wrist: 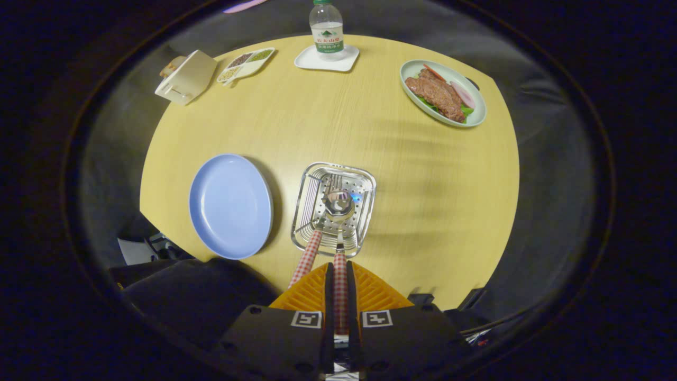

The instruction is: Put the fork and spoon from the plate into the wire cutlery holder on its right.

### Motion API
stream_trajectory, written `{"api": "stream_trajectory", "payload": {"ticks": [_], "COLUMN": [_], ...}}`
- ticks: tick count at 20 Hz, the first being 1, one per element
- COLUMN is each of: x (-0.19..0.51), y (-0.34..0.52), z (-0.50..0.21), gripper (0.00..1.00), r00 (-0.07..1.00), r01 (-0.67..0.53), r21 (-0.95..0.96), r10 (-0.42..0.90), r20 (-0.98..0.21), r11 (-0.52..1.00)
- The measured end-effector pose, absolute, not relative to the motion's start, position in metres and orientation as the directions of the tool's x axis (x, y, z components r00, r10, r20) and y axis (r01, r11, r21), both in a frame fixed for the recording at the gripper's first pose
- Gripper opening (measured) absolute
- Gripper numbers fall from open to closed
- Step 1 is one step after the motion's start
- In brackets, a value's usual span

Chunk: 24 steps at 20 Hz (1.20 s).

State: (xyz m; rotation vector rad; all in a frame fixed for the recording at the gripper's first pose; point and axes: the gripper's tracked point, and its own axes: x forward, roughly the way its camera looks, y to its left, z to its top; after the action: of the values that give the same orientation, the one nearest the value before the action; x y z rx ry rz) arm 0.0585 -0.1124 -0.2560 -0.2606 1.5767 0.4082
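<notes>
Holding the spoon (pixel 339 248) by its checked handle, the gripper (pixel 340 275) hangs over the near edge of the tabletop (pixel 328 116), its two fingers nearly closed and both pressing on that handle. The spoon's long axis runs straight ahead from the fingers, and its shiny bowl already sits down inside the wire cutlery holder (pixel 334 206), which stands just ahead of the fingers. The fork (pixel 311 248) leans in the same holder, its checked handle slanting back toward the gripper just left of the spoon's, tines inside the basket. The blue plate (pixel 230 206) lies just left of the holder, near the tabletop's left edge, with nothing on it. Judging from this, the spoon only needs letting go, since its lower end looks well inside the holder. Toward the far edge stand a water bottle (pixel 326 29) on a white tray (pixel 326 59) and a plate of meat (pixel 442 92).
</notes>
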Motion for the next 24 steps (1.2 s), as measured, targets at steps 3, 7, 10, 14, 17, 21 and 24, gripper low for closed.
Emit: {"api": "stream_trajectory", "payload": {"ticks": [3,7,10,14,17,21,24], "x": [0.066,0.069,0.071,0.074,0.074,0.076,0.087], "y": [-0.109,-0.105,-0.101,-0.101,-0.102,-0.102,-0.104], "z": [-0.268,-0.266,-0.260,-0.247,-0.235,-0.202,-0.166], "gripper": [0.14,0.18,0.32,0.65,0.84,0.92,0.98], "r00": [-0.070,-0.073,-0.051,0.021,0.094,0.227,0.386], "r01": [-0.411,-0.402,-0.373,-0.341,-0.310,-0.299,-0.324], "r21": [0.096,0.108,0.133,0.153,0.157,0.177,0.154], "r10": [0.074,0.086,0.122,0.170,0.195,0.250,0.279], "r20": [-0.995,-0.994,-0.991,-0.985,-0.976,-0.941,-0.879], "r11": [0.906,0.909,0.918,0.928,0.938,0.938,0.933]}}
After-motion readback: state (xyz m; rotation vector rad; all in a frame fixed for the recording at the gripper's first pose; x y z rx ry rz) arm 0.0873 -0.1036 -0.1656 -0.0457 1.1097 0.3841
